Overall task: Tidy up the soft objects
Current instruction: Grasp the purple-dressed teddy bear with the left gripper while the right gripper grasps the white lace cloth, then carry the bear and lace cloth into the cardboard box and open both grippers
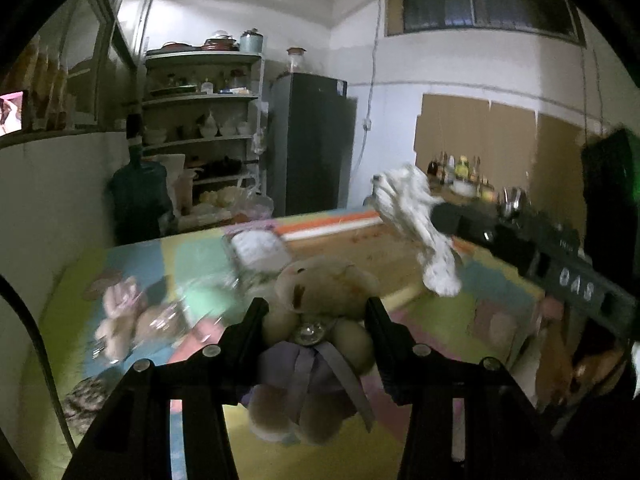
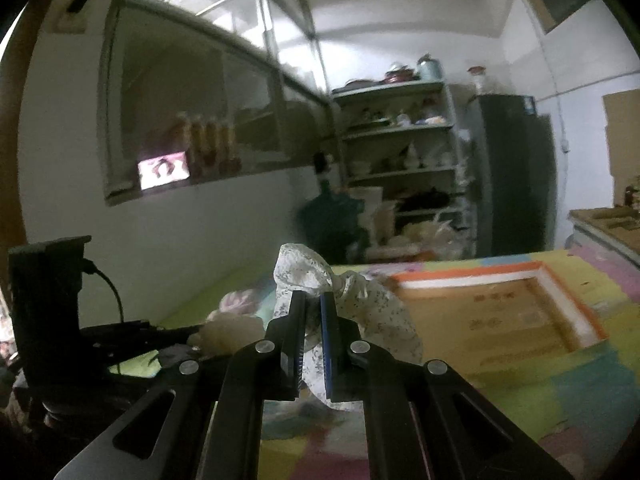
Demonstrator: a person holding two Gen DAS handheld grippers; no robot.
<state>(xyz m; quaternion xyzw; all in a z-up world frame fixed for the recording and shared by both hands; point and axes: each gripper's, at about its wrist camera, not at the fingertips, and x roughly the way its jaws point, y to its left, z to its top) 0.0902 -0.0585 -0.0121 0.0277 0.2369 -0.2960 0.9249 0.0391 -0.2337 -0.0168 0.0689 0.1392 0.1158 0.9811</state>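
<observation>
**Both grippers loaded above the box**

The left gripper (image 1: 316, 312) is clamped on the teddy bear (image 1: 316, 320), squeezing its body just under the head. The right gripper (image 2: 314, 320) is pinched together on a floral cloth bundle (image 2: 320, 280), which hangs loose past the fingers. Both are held up over the foam mat (image 2: 560, 400), near the open cardboard box (image 2: 500, 320) at the mat's far edge. Another soft toy (image 1: 120, 320) lies near the mat's left edge. The cloth's thin pinch looks likely to slip mid-carry; its dangling tail could snag the box rim.
</observation>
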